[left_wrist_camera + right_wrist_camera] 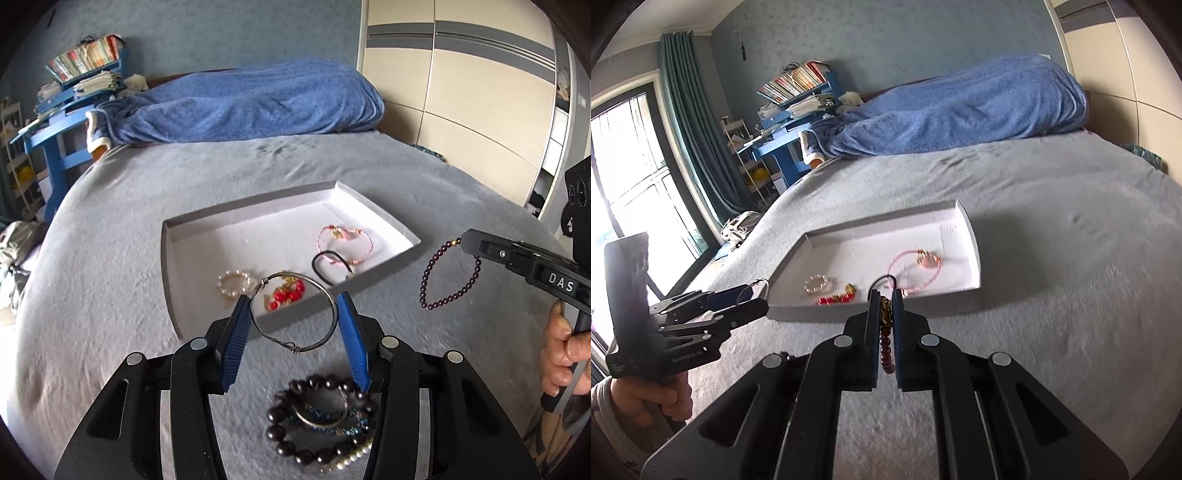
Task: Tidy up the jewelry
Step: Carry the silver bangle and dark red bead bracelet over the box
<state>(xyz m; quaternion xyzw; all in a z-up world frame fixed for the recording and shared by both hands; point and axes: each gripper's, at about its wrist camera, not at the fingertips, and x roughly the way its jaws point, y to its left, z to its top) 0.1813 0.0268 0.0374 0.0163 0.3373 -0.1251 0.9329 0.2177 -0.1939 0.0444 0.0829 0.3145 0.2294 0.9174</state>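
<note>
Loose bracelets heaped at bed's near edge under left tool, whose half-spread fingers brace a wire bangle; right tool pinched tight on bead strand beside tray; bangle may slip, being only wedged.

Blue blanket, blue desk, curtain

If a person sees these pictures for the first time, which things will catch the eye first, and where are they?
First, the two held bracelets: the left claw grips a silver bangle at the tray's near edge, and the right claw pinches a dark beaded bracelet that dangles over the grey bedspread. Next, the white tray, holding a red piece, pearl bracelet and pink bracelet.
</note>
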